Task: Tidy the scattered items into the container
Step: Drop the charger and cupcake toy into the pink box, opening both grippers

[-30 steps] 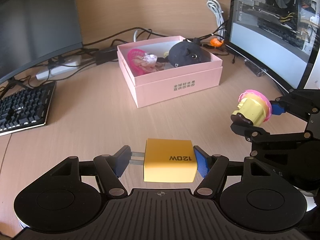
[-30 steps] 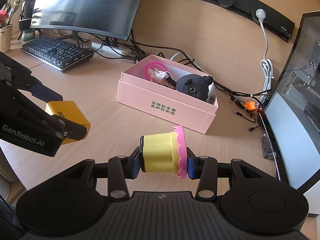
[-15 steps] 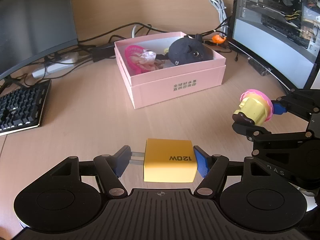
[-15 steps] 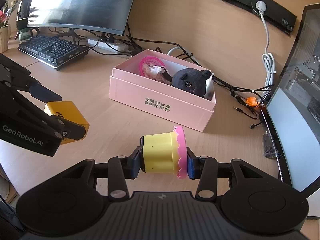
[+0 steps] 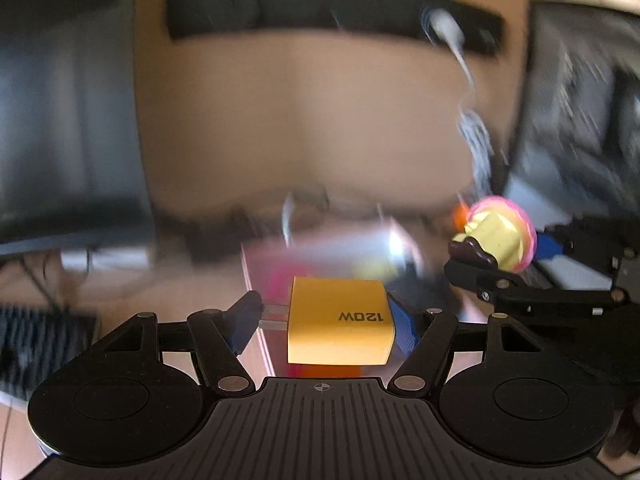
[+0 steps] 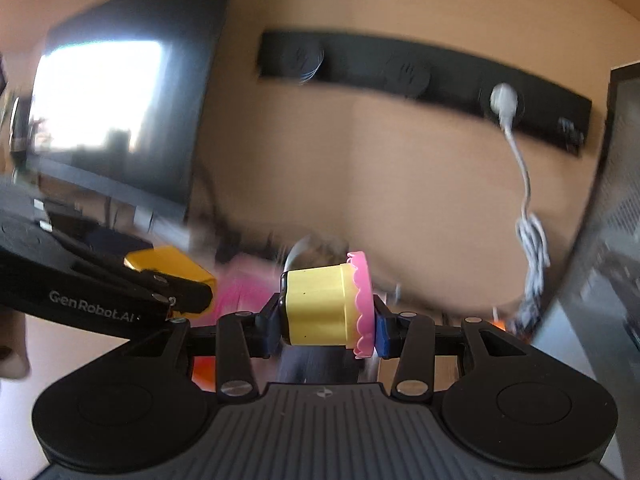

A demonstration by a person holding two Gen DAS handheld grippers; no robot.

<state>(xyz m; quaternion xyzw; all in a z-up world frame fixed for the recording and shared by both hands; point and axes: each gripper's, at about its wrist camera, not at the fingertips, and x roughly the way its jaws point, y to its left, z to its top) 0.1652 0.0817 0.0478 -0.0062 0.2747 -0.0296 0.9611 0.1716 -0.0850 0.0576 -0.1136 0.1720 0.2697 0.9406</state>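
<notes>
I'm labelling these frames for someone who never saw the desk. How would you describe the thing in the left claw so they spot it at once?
Start in the left wrist view at the black claw along the bottom. Clamped between its blue-padded fingers is a charger, a yellow block with metal prongs on one side. Unlike the round, pink-frilled cupcake toy in the other claw, it is square and printed "120W".

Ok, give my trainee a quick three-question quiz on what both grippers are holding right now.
1. True or false: the left gripper is shut on the yellow charger.
2. What does the right gripper hold? A) plush cat B) toy cupcake C) keyboard
3. What wattage is printed on the charger?

Key: 1 true; 2 B; 3 120W
</notes>
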